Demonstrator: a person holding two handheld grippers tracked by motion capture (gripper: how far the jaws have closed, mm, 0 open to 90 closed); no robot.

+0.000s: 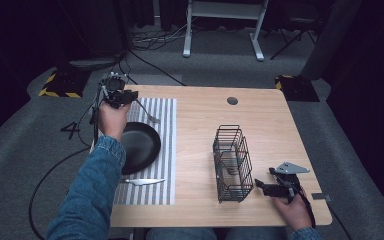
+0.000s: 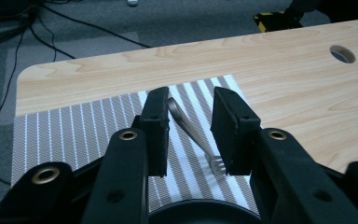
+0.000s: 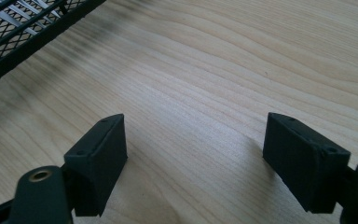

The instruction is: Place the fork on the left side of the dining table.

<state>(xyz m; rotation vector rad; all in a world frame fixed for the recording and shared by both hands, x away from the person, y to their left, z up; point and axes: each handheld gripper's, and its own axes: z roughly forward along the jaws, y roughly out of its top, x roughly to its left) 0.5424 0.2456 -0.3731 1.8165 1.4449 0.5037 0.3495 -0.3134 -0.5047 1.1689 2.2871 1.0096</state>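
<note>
Nearest the person, the right gripper (image 1: 261, 185) is held low at the near right corner of the pale wooden table (image 1: 260, 120), just beside the black wire mesh basket (image 1: 232, 162). In the right gripper view its black jaws are seen spread wide over bare wood, with nothing between them and the basket's mesh edge (image 3: 23, 28) at the upper left.

To the left, a silver metal table knife (image 1: 141, 181) is laid across the near part of the grey-and-white striped placemat (image 1: 165, 150), and a round black plate (image 1: 140, 145) is set on the mat beyond it.

Farther off, at the mat's far end, the left gripper (image 1: 130, 97) is held by a hand (image 1: 112, 120) in a blue denim sleeve (image 1: 92, 195). In the left gripper view the jaws are seen partly open, and a silver metal fork (image 2: 191, 135) is lying on the striped placemat (image 2: 74, 135) between them, tines toward the plate's rim (image 2: 200, 215). The pads are not pressed on the fork; a gap is seen on each side. In the high view the fork (image 1: 147, 112) is seen just beyond the plate.
</note>
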